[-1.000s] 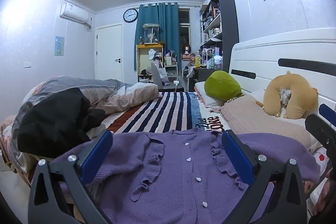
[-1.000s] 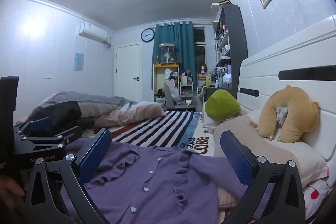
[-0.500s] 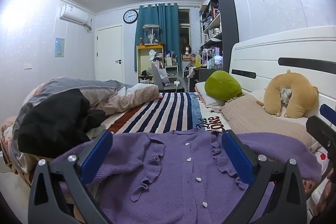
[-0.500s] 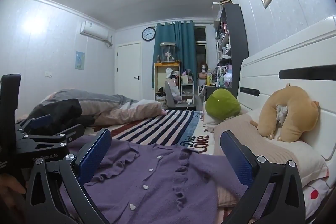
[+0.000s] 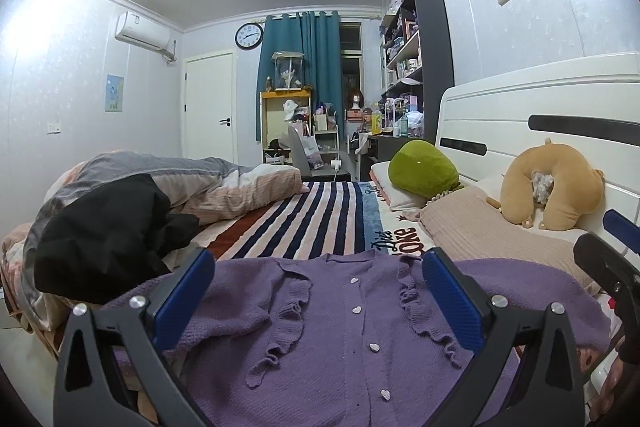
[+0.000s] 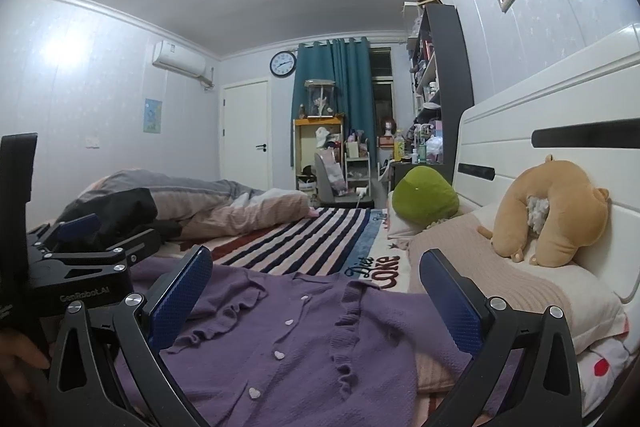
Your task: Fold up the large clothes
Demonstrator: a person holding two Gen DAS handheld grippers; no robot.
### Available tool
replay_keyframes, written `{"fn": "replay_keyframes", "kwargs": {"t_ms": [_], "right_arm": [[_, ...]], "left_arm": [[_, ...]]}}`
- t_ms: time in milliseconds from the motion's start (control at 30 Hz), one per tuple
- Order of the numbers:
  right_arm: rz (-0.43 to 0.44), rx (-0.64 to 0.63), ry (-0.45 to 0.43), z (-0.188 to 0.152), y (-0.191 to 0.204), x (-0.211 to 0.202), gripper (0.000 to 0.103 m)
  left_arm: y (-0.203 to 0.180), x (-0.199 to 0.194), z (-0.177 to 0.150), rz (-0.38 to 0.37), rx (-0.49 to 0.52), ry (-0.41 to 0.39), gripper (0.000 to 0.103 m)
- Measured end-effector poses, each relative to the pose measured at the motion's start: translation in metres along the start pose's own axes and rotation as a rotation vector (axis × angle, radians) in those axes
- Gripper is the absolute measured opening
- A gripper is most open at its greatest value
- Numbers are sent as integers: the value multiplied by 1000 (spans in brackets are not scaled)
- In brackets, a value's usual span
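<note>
A purple knit cardigan [image 5: 340,323] with heart buttons and ruffled front lies spread flat, buttoned side up, on the striped bed cover. It also shows in the right wrist view [image 6: 280,331]. My left gripper [image 5: 320,291] is open and empty, hovering just above the cardigan's lower part. My right gripper [image 6: 316,287] is open and empty, above the cardigan's right half. The right gripper's body [image 5: 608,267] shows at the right edge of the left wrist view. The left gripper's body [image 6: 80,259] shows at the left of the right wrist view.
A black garment [image 5: 104,219] and a rumpled duvet [image 5: 208,183] lie on the bed's left. A pink pillow [image 5: 492,227], green cushion [image 5: 424,175] and tan plush [image 5: 552,183] sit by the white headboard [image 5: 540,99]. Cluttered shelves and a chair stand beyond the bed.
Both grippers have shifted only slightly; the views have drifted a little. The cardigan has not moved and both grippers stay open.
</note>
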State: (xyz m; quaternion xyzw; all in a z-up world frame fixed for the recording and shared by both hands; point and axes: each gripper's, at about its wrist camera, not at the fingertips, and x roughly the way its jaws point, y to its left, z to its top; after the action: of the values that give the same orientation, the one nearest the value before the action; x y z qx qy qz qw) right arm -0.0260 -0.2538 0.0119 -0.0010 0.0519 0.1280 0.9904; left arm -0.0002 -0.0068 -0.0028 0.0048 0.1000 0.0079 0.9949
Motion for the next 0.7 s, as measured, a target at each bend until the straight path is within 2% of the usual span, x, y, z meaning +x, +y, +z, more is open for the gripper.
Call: {"fn": "replay_keyframes", "kwargs": {"t_ms": [700], "right_arm": [[1,4,2,-2,-1,1,103]], "left_arm": [[-6,1,-1,7,7,-11,102]]}}
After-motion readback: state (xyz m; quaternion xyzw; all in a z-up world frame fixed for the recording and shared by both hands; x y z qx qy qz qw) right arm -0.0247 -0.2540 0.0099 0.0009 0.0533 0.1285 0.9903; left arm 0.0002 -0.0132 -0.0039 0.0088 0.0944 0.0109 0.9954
